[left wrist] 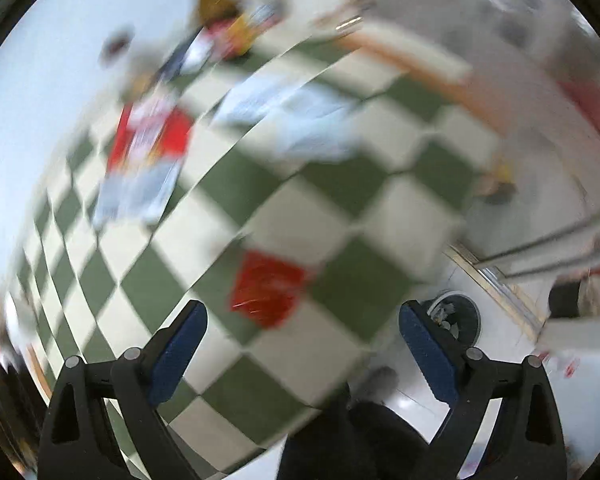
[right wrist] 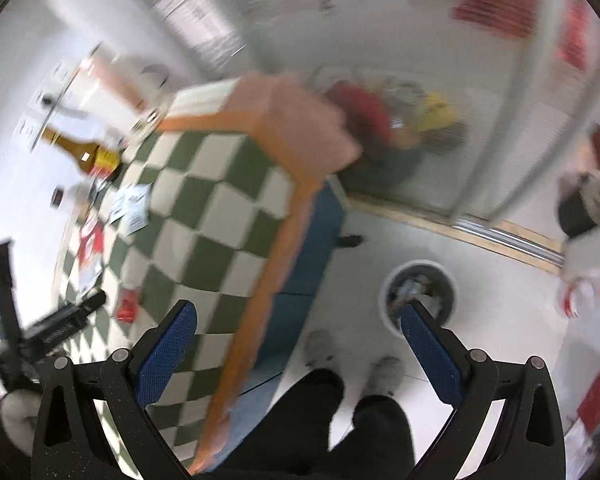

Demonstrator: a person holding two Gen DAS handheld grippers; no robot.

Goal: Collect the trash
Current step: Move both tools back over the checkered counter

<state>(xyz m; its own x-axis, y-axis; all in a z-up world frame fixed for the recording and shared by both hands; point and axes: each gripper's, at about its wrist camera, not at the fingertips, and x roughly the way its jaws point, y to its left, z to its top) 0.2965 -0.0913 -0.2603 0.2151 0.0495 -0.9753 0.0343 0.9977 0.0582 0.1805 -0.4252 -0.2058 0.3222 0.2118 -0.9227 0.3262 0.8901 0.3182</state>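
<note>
Overhead, left gripper (left wrist: 302, 344) agape, empty.

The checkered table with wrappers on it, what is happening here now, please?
A person is clearing trash with two handheld grippers. Both the left gripper and the right gripper are open and hold nothing. A red wrapper, more packets and a brown bottle lie on the checkered table. A round trash bin stands on the floor beside it.

Left gripper (left wrist: 302, 340) jaws wide, right gripper (right wrist: 298, 338) likewise
</note>
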